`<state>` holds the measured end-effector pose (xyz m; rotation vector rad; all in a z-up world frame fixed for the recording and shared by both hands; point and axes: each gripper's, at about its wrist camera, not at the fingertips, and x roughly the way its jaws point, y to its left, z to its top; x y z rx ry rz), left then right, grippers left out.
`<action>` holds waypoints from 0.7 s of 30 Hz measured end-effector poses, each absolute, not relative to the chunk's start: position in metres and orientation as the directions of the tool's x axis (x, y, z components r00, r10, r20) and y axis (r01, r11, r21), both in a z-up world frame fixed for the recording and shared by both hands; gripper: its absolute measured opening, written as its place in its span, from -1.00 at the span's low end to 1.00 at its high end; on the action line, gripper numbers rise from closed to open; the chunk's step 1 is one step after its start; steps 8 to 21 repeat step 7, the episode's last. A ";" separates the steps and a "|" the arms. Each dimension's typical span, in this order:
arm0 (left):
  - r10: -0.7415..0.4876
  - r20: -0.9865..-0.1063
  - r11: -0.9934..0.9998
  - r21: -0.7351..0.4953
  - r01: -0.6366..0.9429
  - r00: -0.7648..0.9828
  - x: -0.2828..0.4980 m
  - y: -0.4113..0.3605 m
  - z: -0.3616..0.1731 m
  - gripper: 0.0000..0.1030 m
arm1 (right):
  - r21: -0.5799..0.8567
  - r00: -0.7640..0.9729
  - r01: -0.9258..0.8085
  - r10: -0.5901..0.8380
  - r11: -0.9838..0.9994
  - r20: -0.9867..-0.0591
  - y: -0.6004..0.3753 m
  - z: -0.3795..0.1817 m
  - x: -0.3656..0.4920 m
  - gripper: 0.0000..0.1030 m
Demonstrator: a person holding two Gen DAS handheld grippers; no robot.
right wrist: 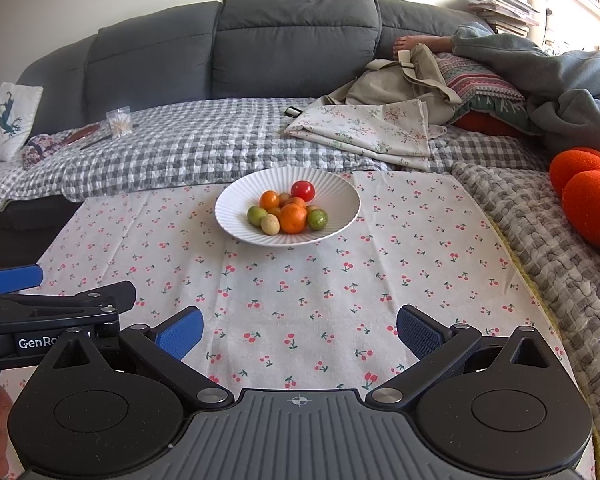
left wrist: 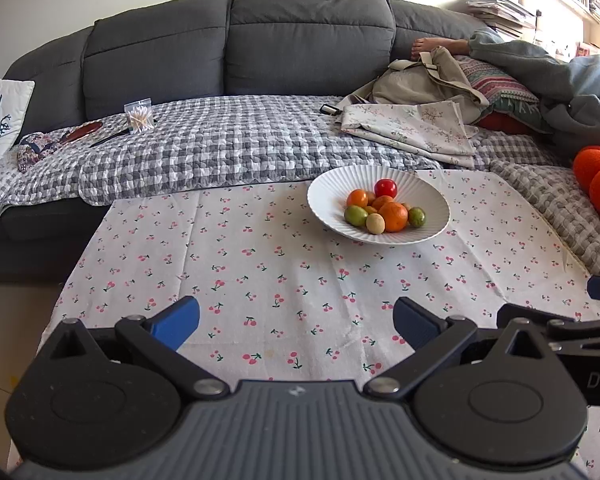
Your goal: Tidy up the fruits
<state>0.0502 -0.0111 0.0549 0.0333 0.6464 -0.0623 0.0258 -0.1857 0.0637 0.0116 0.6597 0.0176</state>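
A white ribbed plate [left wrist: 332, 188] [right wrist: 236, 200] stands on the cherry-print cloth [left wrist: 260, 264] [right wrist: 300, 280] near its far edge. It holds several small fruits: a red one [left wrist: 385, 188] [right wrist: 303, 190], a large orange [left wrist: 393, 217] [right wrist: 293, 218], a smaller orange [left wrist: 357, 198] [right wrist: 269, 200], two green ones [left wrist: 355, 215] [left wrist: 417, 217] [right wrist: 257, 216] [right wrist: 318, 219] and a pale one [left wrist: 375, 224] [right wrist: 270, 225]. My left gripper [left wrist: 296, 324] is open and empty, low over the near cloth. My right gripper [right wrist: 300, 332] is open and empty beside it.
A grey sofa [left wrist: 300, 48] with a checked quilt [left wrist: 228, 148] lies behind the table. On it are a folded floral cloth [left wrist: 412, 128], a beige bag [left wrist: 420, 80], a swab box [left wrist: 139, 116] and orange plush balls [right wrist: 592, 200]. A person lies at the right.
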 end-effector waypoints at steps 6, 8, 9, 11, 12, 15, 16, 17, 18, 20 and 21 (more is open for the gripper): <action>-0.047 -0.604 0.998 0.011 0.067 0.795 0.050 -0.011 0.055 0.98 | 0.017 0.790 -0.012 0.020 1.000 -0.613 -0.186 0.063 0.026 1.00; -0.047 -0.604 0.998 0.011 0.067 0.796 0.050 -0.011 0.055 0.98 | 0.017 0.790 -0.012 0.020 1.000 -0.613 -0.186 0.064 0.026 1.00; -0.047 -0.604 0.998 0.011 0.067 0.796 0.050 -0.011 0.055 0.98 | 0.017 0.790 -0.012 0.020 1.000 -0.613 -0.186 0.064 0.026 1.00; -0.047 -0.604 0.998 0.011 0.067 0.796 0.050 -0.011 0.055 0.98 | 0.017 0.790 -0.012 0.020 1.000 -0.613 -0.186 0.064 0.026 1.00; -0.047 -0.604 0.998 0.011 0.067 0.796 0.050 -0.011 0.055 0.98 | 0.017 0.790 -0.012 0.020 1.000 -0.613 -0.186 0.064 0.026 1.00; -0.047 -0.604 0.998 0.011 0.067 0.796 0.050 -0.011 0.055 0.98 | 0.017 0.790 -0.012 0.020 1.000 -0.613 -0.186 0.064 0.026 1.00; -0.047 -0.604 0.998 0.011 0.067 0.796 0.050 -0.011 0.055 0.98 | 0.017 0.790 -0.012 0.020 1.000 -0.613 -0.186 0.064 0.026 1.00; -0.047 -0.604 0.998 0.011 0.067 0.796 0.050 -0.011 0.055 0.98 | 0.017 0.790 -0.012 0.020 1.000 -0.613 -0.186 0.064 0.026 1.00; -0.047 -0.604 0.998 0.011 0.067 0.796 0.050 -0.011 0.055 0.98 | 0.017 0.790 -0.012 0.020 1.000 -0.613 -0.186 0.064 0.026 1.00; -0.047 -0.604 0.998 0.011 0.067 0.796 0.050 -0.011 0.055 0.98 | 0.017 0.790 -0.012 0.020 1.000 -0.613 -0.186 0.064 0.026 1.00; -0.047 -0.604 0.998 0.011 0.067 0.796 0.050 -0.011 0.055 0.98 | 0.017 0.790 -0.012 0.020 1.000 -0.613 -0.186 0.064 0.026 1.00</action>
